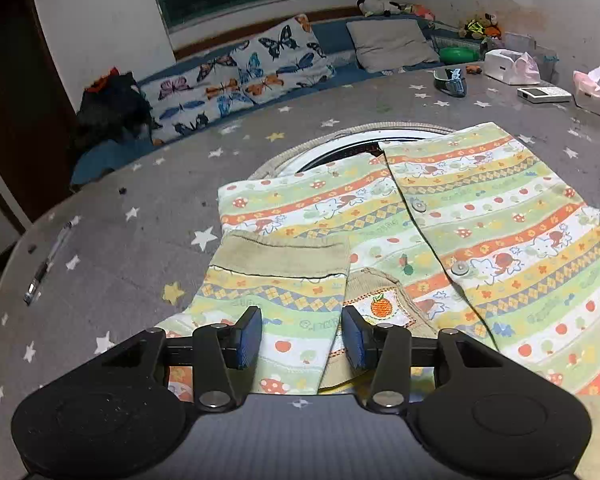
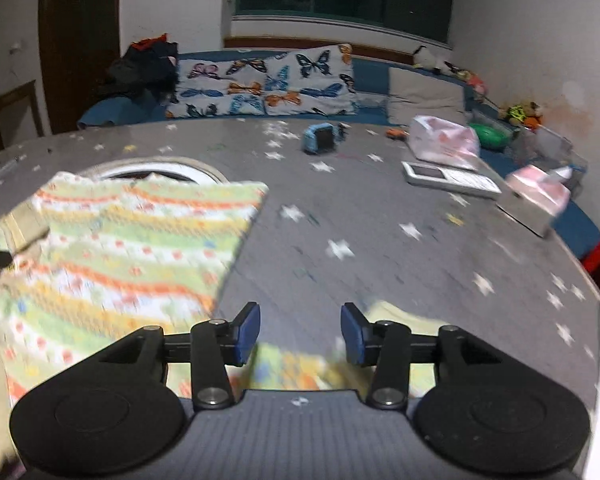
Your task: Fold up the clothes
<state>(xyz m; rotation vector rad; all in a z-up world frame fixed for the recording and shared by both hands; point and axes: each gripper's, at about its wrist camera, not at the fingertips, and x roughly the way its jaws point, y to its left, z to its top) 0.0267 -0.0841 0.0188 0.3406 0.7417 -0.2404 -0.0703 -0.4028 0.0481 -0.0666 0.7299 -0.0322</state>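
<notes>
A child's striped, patterned cardigan (image 1: 480,216) with buttons lies flat on the grey star-print table (image 1: 148,240). Its left sleeve (image 1: 276,292), with a beige ribbed cuff, is folded over the body. My left gripper (image 1: 301,336) is open, its blue pads just above that sleeve, one on each side. In the right wrist view, which is motion-blurred, the cardigan (image 2: 132,248) lies to the left. My right gripper (image 2: 300,332) is open and empty over the table, with a piece of the patterned cloth (image 2: 296,368) just under it.
A round white-rimmed opening (image 1: 340,148) in the table lies under the cardigan's far edge. A pen (image 1: 46,264) lies at the left. A blue toy (image 2: 320,140), a white device (image 2: 448,178), tissue boxes (image 2: 536,200) and a bag stand far right. A couch with butterfly pillows (image 1: 236,76) is behind.
</notes>
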